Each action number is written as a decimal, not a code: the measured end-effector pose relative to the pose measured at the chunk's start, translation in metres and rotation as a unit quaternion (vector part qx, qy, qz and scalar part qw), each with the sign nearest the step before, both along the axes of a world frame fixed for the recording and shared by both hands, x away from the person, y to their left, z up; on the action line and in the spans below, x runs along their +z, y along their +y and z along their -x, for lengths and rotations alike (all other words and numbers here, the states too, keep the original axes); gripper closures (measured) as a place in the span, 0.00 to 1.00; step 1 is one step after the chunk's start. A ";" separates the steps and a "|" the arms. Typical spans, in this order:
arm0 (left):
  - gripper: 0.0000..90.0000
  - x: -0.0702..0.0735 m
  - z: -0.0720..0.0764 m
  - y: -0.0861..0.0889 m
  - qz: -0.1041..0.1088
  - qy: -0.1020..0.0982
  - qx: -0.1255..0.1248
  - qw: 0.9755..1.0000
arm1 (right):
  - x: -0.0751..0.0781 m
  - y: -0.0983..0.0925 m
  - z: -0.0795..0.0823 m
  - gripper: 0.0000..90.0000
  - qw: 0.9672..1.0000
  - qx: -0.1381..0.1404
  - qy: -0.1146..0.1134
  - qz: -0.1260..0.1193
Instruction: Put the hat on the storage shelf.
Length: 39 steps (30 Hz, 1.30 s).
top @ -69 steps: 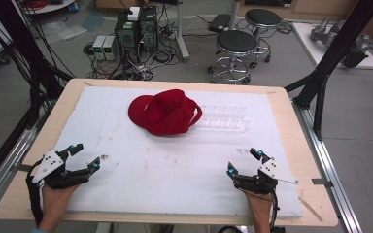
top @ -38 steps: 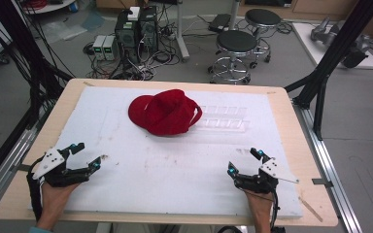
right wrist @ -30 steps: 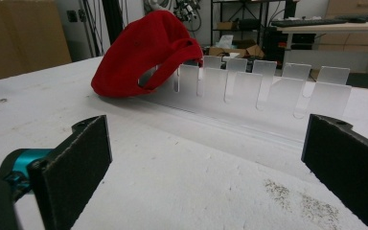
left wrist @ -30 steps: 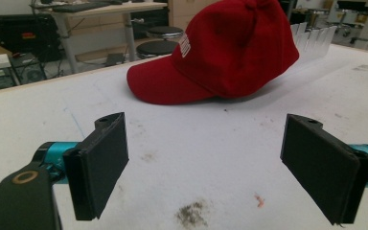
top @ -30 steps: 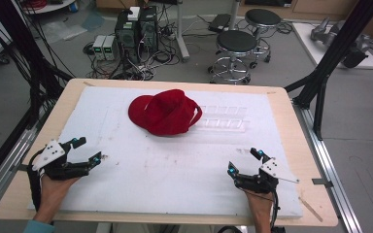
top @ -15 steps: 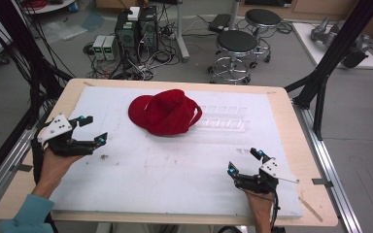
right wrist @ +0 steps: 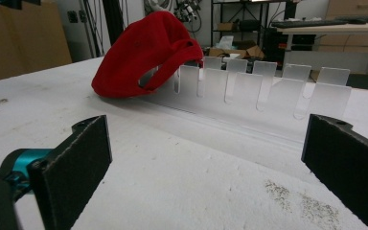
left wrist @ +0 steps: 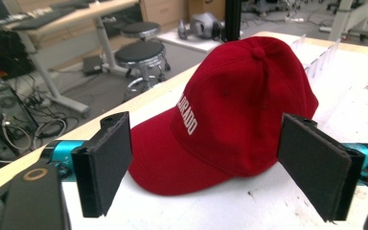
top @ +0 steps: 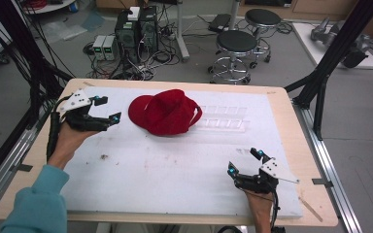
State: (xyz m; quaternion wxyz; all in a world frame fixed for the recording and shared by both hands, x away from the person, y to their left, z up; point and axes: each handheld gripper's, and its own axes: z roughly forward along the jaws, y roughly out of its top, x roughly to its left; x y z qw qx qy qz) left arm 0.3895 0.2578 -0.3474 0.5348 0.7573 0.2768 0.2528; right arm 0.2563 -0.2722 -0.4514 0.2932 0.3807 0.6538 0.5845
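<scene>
The left claw (top: 104, 109) had moved from the lower left up beside the red cotton cap (top: 165, 111), jaws spread wide; a grasp seemed near. The right claw (top: 245, 162) rested released at lower right.

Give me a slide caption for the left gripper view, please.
Open left gripper faces a red cap lying on the white table, its brim toward the table's edge, stools behind.

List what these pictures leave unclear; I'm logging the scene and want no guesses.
- Cap lettering: left gripper view, first letters hidden round the crown's curve.
- Cap's strap closure: right gripper view, behind the clear rack.
- Rack's shape: high view, too faint against the white mat.
</scene>
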 end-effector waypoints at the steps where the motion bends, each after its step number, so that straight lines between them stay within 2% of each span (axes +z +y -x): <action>1: 0.20 0.002 -0.004 -0.003 -0.001 0.004 -0.003 1.000 | 0.000 0.000 0.000 0.02 1.000 0.000 0.000 0.000; 7: 0.20 0.013 -0.026 -0.026 -0.008 0.006 -0.026 1.000 | 0.000 0.000 0.000 0.02 1.000 0.000 0.000 0.000; 15: 0.20 0.006 -0.052 -0.050 -0.019 0.022 -0.045 0.999 | 0.000 0.000 0.000 0.02 1.000 -0.001 -0.001 0.000; 19: 0.18 -0.003 -0.065 -0.056 -0.025 0.038 -0.032 0.998 | 0.000 0.000 0.000 0.02 1.000 -0.002 -0.002 0.002; 20: 0.14 -0.005 -0.067 -0.058 -0.022 0.044 -0.025 0.998 | 0.000 0.000 0.000 0.02 1.000 -0.002 -0.001 0.001; 21: 0.14 -0.007 -0.070 -0.060 -0.019 0.049 -0.026 0.998 | 0.000 0.000 0.000 0.02 1.000 -0.002 -0.001 0.001; 31: 0.14 -0.019 -0.089 -0.080 -0.038 0.066 -0.009 0.997 | 0.000 0.000 -0.001 0.02 1.000 -0.004 0.001 0.004; 34: 0.14 -0.022 -0.096 -0.088 -0.049 0.071 -0.013 0.996 | 0.000 0.000 -0.001 0.02 1.000 -0.003 0.001 0.005; 36: 0.14 -0.024 -0.101 -0.093 -0.051 0.079 -0.016 0.995 | 0.000 0.000 -0.001 0.02 1.000 -0.003 -0.002 0.006; 39: 0.15 -0.027 -0.106 -0.096 -0.047 0.080 -0.023 0.995 | 0.000 0.001 0.000 0.02 1.000 -0.004 -0.001 0.005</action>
